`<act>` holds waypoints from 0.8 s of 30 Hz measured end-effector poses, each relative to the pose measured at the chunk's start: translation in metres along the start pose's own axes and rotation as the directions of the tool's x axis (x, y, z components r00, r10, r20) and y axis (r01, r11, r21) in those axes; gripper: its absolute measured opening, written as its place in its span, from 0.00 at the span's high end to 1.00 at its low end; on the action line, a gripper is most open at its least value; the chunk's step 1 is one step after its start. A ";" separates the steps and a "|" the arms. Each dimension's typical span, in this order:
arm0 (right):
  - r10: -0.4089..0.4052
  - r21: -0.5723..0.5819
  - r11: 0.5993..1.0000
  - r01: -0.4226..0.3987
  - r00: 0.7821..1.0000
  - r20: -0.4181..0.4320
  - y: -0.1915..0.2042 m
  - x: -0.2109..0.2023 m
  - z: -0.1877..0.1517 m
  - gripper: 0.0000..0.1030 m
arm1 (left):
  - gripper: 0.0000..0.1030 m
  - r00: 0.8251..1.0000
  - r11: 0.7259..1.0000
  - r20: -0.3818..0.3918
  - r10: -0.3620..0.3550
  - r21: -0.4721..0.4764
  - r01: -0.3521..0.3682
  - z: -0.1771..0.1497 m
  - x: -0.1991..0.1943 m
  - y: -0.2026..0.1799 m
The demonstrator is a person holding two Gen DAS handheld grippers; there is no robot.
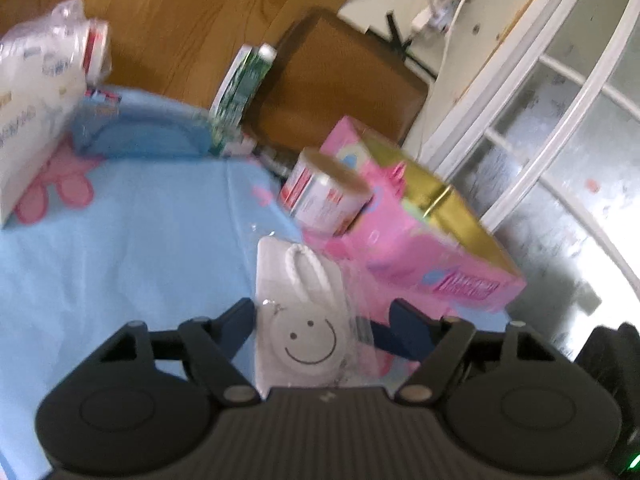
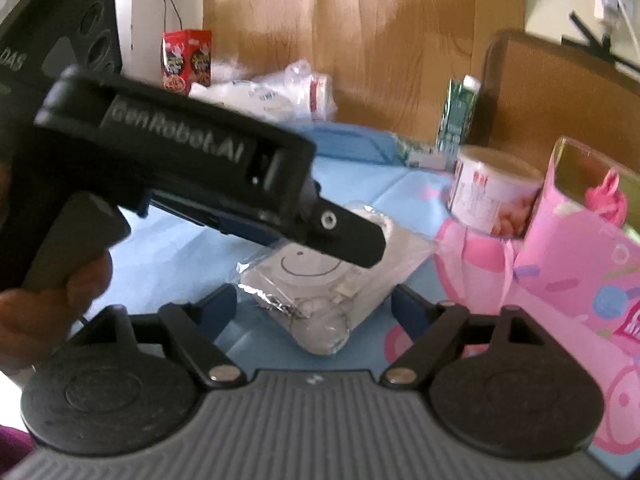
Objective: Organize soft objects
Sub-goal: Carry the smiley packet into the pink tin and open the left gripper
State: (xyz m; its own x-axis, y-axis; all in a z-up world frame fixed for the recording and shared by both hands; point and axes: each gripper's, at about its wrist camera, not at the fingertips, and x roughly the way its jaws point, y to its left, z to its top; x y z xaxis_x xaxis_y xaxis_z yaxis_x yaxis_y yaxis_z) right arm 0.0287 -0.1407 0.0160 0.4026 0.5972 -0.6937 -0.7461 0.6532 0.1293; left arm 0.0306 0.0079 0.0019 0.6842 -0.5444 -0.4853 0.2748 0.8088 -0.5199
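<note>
Wood-panelled wall backs the blue cloth-covered counter [image 1: 120, 240]. My left jaws [image 1: 320, 320] straddle a white smiley pouch [image 1: 308, 312] in crinkly clear wrap, not visibly pinching it; my right jaws [image 2: 314, 308] stand open around its near end. Sorting looks barely begun: a paper-labelled can [image 1: 324, 192] and glossy pink box [image 1: 420, 252] sit unsorted just beside it.

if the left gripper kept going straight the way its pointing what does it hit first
Most likely the white smiley-face pouch, which already lies between the left gripper's spread fingers on the blue cloth. Beyond it stands the pink box, though depth is hard to judge.
</note>
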 end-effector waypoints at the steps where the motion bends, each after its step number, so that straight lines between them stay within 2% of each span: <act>1: -0.009 -0.012 1.000 0.009 1.000 0.026 0.001 -0.003 0.000 0.18 | 0.27 1.000 1.000 0.017 -0.014 0.010 0.013 0.006 -0.003 -0.005; 3: -0.040 -0.031 0.999 0.042 0.997 0.072 0.002 -0.009 0.003 0.21 | 0.27 0.998 0.997 0.031 -0.062 0.046 0.060 0.020 -0.004 -0.020; 4: -0.049 -0.037 0.998 0.053 0.994 0.096 0.001 -0.013 0.005 0.29 | 0.27 0.996 0.995 0.034 -0.078 0.070 0.075 0.027 -0.001 -0.029; 6: -0.071 -0.031 0.997 0.075 0.989 0.127 -0.007 -0.020 0.010 0.30 | 0.27 0.995 0.988 0.038 -0.097 0.125 0.092 0.042 0.009 -0.050; 11: -0.209 0.044 0.978 0.204 0.955 0.212 -0.049 -0.042 0.022 0.30 | 0.27 0.982 0.959 0.021 -0.187 0.222 0.178 0.075 0.054 -0.100; 12: -0.238 0.060 0.971 0.231 0.946 0.220 -0.061 -0.047 0.025 0.30 | 0.21 0.980 0.954 0.018 -0.200 0.231 0.191 0.080 0.065 -0.109; 13: -0.269 0.072 0.963 0.259 0.936 0.228 -0.071 -0.049 0.027 0.30 | 0.11 0.979 0.952 0.012 -0.203 0.235 0.194 0.085 0.077 -0.117; 15: -0.330 0.092 0.944 0.317 0.914 0.238 -0.094 -0.048 0.030 0.28 | 0.09 0.987 0.959 0.021 -0.158 0.244 0.148 0.092 0.105 -0.128; 16: -0.374 0.097 0.928 0.361 0.898 0.233 -0.107 -0.043 0.032 0.24 | 0.09 0.993 0.963 0.020 -0.113 0.250 0.104 0.094 0.119 -0.131; 18: -0.470 0.118 0.882 0.456 0.867 0.167 -0.134 -0.031 0.032 0.21 | 0.09 0.999 0.969 0.020 -0.047 0.243 0.040 0.092 0.131 -0.130; 19: -0.510 0.145 0.858 0.493 0.852 0.117 -0.149 -0.026 0.030 0.21 | 0.09 0.999 0.971 0.018 -0.051 0.233 0.046 0.089 0.131 -0.128; 21: -0.529 0.233 0.834 0.500 0.845 0.081 -0.171 -0.031 0.023 0.21 | 0.09 0.997 0.968 0.022 -0.070 0.245 0.063 0.079 0.122 -0.121; 24: -0.519 0.347 0.821 0.454 0.846 0.120 -0.180 -0.047 0.010 0.21 | 0.09 0.998 0.950 0.059 -0.029 0.311 0.009 0.059 0.101 -0.113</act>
State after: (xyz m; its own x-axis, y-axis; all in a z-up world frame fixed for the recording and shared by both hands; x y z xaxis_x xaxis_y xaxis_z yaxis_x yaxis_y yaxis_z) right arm 0.1493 -0.2816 0.0322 0.7916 0.2225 -0.5691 -0.2454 0.9687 0.0374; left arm 0.1090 -0.1254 0.0532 0.7144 -0.5537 -0.4278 0.4778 0.8327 -0.2798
